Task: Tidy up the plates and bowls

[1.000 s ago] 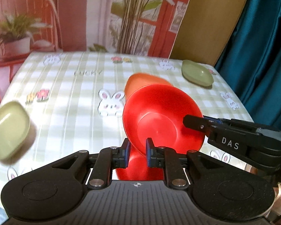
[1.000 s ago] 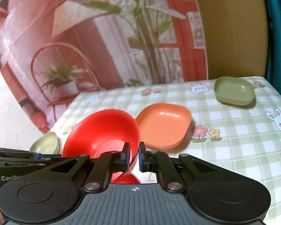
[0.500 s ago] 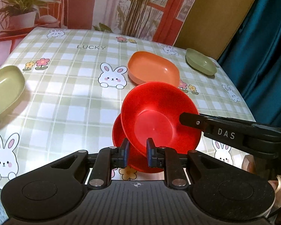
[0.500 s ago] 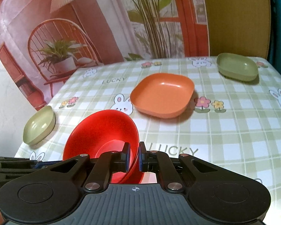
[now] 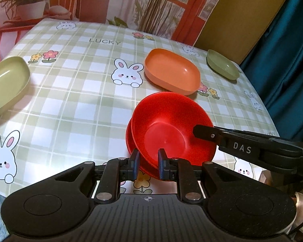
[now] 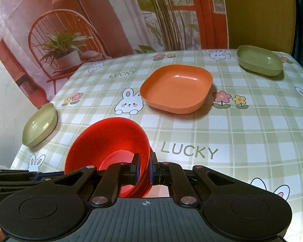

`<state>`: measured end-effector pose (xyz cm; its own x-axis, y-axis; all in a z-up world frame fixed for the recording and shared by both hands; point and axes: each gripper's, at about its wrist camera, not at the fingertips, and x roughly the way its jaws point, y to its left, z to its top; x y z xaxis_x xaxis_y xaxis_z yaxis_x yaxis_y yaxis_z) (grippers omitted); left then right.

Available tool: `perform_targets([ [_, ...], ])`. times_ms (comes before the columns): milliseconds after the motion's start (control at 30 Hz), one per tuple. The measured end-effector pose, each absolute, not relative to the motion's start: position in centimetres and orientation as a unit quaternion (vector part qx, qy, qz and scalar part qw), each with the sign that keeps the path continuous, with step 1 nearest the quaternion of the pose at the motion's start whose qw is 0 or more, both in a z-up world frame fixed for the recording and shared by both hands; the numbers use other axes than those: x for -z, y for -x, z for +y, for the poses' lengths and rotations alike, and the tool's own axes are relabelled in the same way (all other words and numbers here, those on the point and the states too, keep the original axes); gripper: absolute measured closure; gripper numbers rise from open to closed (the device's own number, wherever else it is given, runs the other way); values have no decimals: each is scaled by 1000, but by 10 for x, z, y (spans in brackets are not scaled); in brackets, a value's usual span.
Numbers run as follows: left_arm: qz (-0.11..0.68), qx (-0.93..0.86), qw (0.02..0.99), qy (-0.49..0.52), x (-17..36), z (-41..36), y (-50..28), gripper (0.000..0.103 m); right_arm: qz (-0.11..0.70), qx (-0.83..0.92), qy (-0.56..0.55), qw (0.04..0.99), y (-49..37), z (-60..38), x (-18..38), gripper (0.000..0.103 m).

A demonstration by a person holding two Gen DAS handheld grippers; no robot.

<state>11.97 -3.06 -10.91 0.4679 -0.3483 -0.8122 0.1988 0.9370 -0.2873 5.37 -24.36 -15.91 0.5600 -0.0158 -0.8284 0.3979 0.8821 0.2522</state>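
Observation:
Two red bowls (image 5: 167, 127) sit nested at the table's near edge; the upper one is tilted, and the pair also shows in the right wrist view (image 6: 109, 139). My left gripper (image 5: 148, 166) is shut on the bowl's near rim. My right gripper (image 6: 144, 170) is shut on the bowl's right rim; it shows from the right in the left wrist view (image 5: 204, 132). An orange square plate (image 5: 171, 70) lies behind. A green dish (image 5: 6, 82) lies at the left and another green dish (image 5: 222, 64) at the far right.
The checked tablecloth (image 5: 80, 92) with rabbits covers the table. A teal curtain (image 5: 282, 64) hangs beyond the right edge. A printed backdrop (image 6: 111, 20) stands behind the table. The table's near edge is just under both grippers.
Both grippers have lowered the upper red bowl onto the lower red bowl, and the views have tipped down toward the table. Both grips are unchanged.

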Motion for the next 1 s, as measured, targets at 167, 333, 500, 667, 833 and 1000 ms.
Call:
perform_targets([
  [167, 496, 154, 850, 83, 112, -27, -122, 84, 456, 121, -212, 855, -54, -245, 162, 94],
  [333, 501, 150, 847, 94, 114, -24, -124, 81, 459, 123, -214, 854, -55, -247, 163, 92],
  [500, 502, 147, 846, 100, 116, -23, -125, 74, 459, 124, -213, 854, -54, -248, 164, 92],
  [667, 496, 138, 849, 116, 114, -16, -126, 72, 455, 132, -210, 855, -52, -249, 162, 88],
  [833, 459, 126, 871, 119, 88, 3, -137, 72, 437, 137, -199, 867, -53, -250, 147, 88],
  [1000, 394, 107, 907, 100, 35, 32, -152, 72, 399, 125, -184, 889, -67, -251, 113, 88],
])
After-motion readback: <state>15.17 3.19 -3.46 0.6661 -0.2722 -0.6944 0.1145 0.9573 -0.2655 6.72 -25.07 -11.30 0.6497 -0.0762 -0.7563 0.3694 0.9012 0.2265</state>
